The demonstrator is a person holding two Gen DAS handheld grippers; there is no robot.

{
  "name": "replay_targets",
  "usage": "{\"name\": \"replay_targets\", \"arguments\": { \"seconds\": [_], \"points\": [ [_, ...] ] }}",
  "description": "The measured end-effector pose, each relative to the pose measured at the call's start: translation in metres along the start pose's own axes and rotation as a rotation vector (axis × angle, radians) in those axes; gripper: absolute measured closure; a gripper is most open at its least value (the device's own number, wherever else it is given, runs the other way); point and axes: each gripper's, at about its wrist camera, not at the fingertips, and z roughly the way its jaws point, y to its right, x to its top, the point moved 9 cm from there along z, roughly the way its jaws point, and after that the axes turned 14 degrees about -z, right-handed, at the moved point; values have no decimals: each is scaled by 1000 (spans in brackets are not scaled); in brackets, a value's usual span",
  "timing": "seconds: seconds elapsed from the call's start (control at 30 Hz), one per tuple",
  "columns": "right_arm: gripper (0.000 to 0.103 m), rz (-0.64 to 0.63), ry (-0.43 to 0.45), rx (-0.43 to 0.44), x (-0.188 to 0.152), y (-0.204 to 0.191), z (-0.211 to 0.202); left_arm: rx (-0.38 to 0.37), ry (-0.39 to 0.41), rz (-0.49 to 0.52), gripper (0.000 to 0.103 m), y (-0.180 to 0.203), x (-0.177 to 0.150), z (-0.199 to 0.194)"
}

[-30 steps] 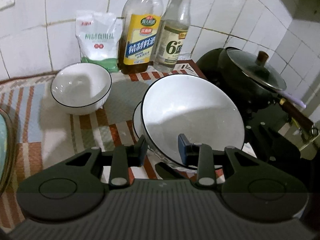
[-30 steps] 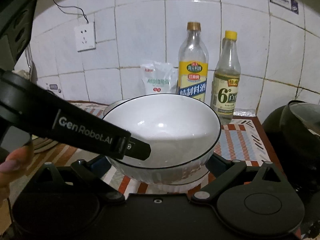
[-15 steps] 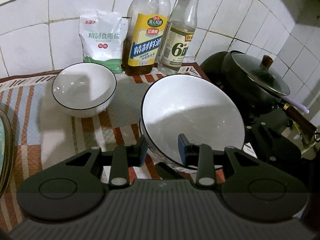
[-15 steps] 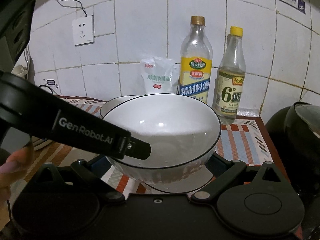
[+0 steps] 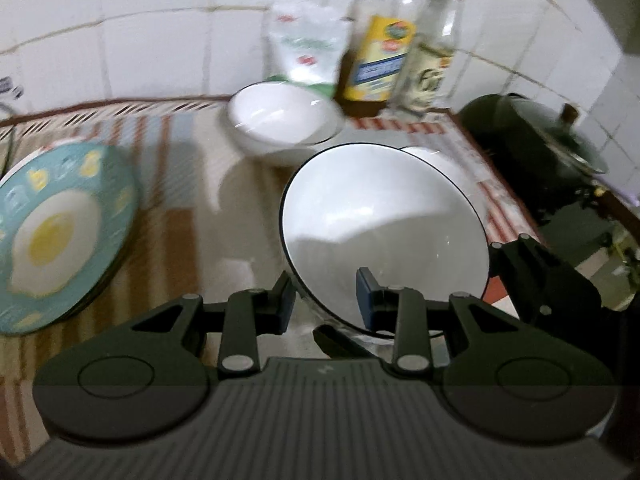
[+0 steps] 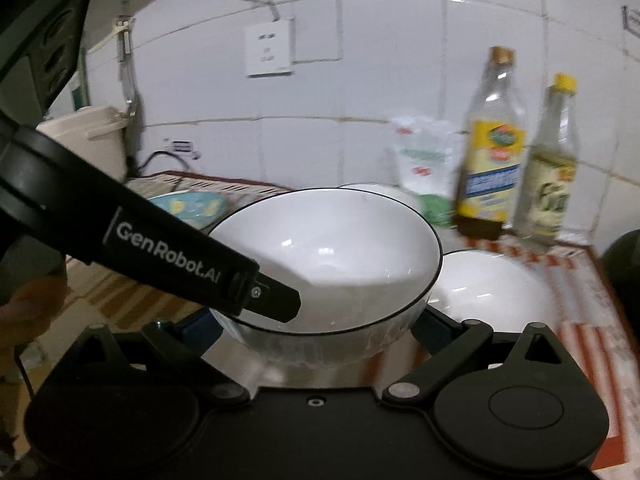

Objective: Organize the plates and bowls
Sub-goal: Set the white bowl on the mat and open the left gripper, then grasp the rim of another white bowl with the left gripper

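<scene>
Kitchen counter, striped cloth (image 5: 168, 184), tiled wall behind; both views blurred

1. Teal plate (image 5: 60, 232), fried-egg print, far left of the left wrist view, tilted up on its edge over the cloth; seen again small and low at left-centre of the right wrist view (image 6: 188, 206)

2. Small white bowl (image 5: 282, 122), dark rim, upright on the cloth near the wall, just in front of the white salt bag (image 5: 306, 50)

3. Large white bowl (image 5: 384, 236), dark rim, the item being handled; raised off the cloth and tipped toward the left camera. Held from two sides: left gripper (image 5: 326, 300) clamps the near rim, one pad outside the wall and one inside; right gripper (image 6: 318, 330) has its fingers pressed against opposite outer sides of the bowl (image 6: 326, 264), gripping it

4. Second white dish (image 6: 490, 292) on the cloth, just right of and partly behind the held bowl, apart from it

5. Two bottles against the wall: yellow-label bottle (image 5: 380, 40) and yellow-cap bottle (image 5: 434, 48), standing side by side right of the salt bag

6. Dark lidded pot (image 5: 540, 136), far right, off the cloth

7. Wall socket (image 6: 270, 46) and a beige container (image 6: 86, 140), upper left of the right wrist view
</scene>
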Motion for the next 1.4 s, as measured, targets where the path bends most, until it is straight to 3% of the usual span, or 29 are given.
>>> {"name": "replay_targets", "arguments": {
  "seconds": [0.4, 0.5, 0.6, 0.7, 0.77, 0.97, 1.17, 1.4],
  "points": [
    [2, -8, -84, 94, -11, -16, 52, 60, -51, -82, 72, -47, -3, 36],
    [2, -17, -123, 101, -17, -17, 58, 61, -74, -93, 72, -51, -7, 45],
    [1, -77, -134, 63, -18, -19, 55, 79, -45, -70, 72, -51, -6, 44],
    [0, -135, -157, 44, -19, -21, 46, 86, -24, -51, 68, -48, -3, 37],
    [0, -153, -151, 35, -19, -20, 35, 74, -19, -40, 60, -45, -1, 31],
    [0, -117, -100, 22, -26, -5, -14, 67, -6, -11, 40, -40, -5, 5],
    [1, -56, -26, -10, -29, 29, -66, 45, 27, 8, 40, -31, -4, -22],
    [4, 80, 55, -64, -29, 75, -93, -19, 81, 89, 40, 7, 7, -36]
  ]
}}
